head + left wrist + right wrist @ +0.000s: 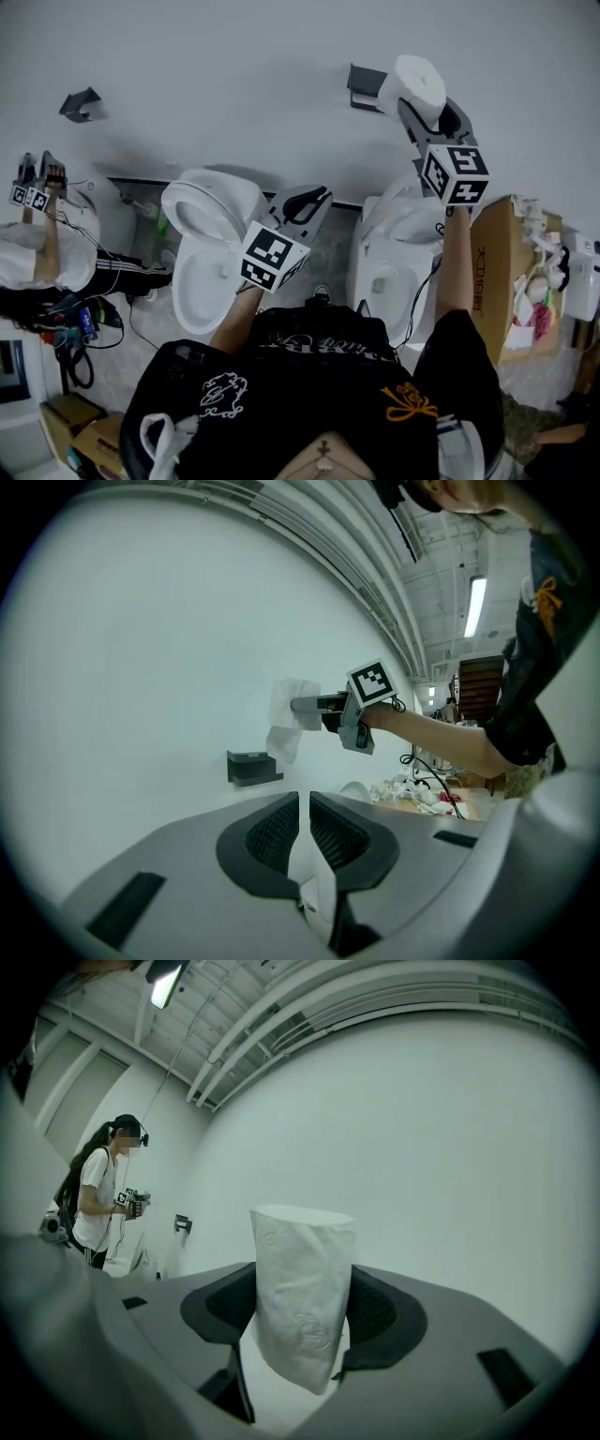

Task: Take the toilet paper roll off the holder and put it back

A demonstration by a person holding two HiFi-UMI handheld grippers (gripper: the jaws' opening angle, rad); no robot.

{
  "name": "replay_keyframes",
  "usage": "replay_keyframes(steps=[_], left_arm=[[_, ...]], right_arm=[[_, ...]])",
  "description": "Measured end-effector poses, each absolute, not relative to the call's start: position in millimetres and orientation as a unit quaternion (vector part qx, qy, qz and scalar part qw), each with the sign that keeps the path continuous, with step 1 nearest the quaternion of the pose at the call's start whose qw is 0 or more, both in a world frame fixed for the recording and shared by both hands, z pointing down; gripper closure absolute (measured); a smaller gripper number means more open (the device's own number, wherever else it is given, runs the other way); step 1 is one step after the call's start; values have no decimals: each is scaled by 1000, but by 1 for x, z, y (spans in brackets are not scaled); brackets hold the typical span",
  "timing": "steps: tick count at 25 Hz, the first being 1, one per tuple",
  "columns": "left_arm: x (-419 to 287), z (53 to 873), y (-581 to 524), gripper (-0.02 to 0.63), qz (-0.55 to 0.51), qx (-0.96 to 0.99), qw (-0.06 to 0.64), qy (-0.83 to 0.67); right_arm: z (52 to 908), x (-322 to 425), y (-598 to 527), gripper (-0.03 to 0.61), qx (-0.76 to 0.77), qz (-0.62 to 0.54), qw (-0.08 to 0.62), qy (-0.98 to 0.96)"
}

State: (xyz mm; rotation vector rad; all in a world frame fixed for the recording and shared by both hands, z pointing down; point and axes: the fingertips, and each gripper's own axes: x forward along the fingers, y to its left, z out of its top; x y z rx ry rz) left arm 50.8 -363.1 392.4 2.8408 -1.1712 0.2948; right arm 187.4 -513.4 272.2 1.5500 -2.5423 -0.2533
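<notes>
My right gripper [427, 111] is raised to the wall and shut on the white toilet paper roll [418, 82], which sits just right of the dark wall holder [365, 86], off it. In the right gripper view the roll [302, 1288] stands upright between the two dark pads [232, 1305], with a loose edge hanging down. My left gripper [314, 195] hovers lower, over the toilets, its jaws together and nothing in them. From the left gripper view [304, 803] I see the roll [292, 705] held above and right of the holder [253, 766].
Two white toilets [211, 248] [394, 267] stand below the wall. A cardboard box [497, 272] with clutter is at the right. A second holder [80, 103] hangs at the far left, near another person [37, 248] holding grippers.
</notes>
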Motion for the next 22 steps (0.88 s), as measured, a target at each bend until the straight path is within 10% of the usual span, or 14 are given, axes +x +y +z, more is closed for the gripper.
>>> replay_keyframes(steps=[22], left_arm=[[47,396,-387,565,106,910,32,-400]], right_arm=[[313,158,-665,296,508,-56,131,-849]])
